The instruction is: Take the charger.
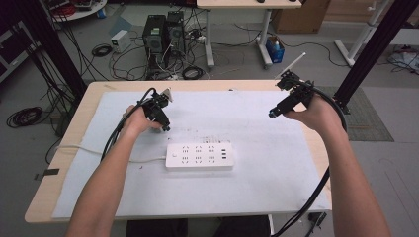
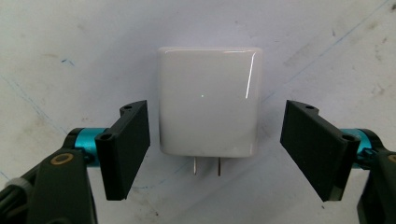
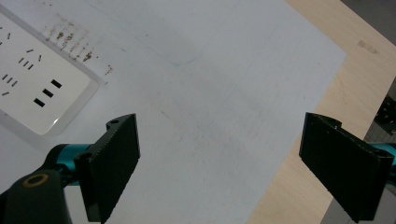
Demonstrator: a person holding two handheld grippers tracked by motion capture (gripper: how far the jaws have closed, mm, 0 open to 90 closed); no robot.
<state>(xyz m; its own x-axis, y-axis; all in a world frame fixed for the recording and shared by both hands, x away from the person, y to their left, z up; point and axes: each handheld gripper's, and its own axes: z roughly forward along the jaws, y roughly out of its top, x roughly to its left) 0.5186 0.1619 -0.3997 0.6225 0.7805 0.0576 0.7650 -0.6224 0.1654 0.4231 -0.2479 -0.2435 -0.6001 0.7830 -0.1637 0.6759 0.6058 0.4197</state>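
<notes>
A white power strip (image 1: 199,156) lies mid-table on a pale mat (image 1: 257,187), its sockets all vacant, its cord running off to the left. Left gripper (image 2: 215,144): jaws spread wide on either side of a white charger (image 2: 208,100) lying flat on the mat, prongs toward the camera, neither jaw touching it. Right gripper (image 3: 233,168): jaws wide apart, holding nothing, above bare mat near the table's (image 1: 94,91) right edge.

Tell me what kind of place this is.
Most likely a lab or workshop used for recording. Desktop computer towers sit on the floor amid tangled cables, black frame posts flank the table, and a person holds cabled left tongs over it.
</notes>
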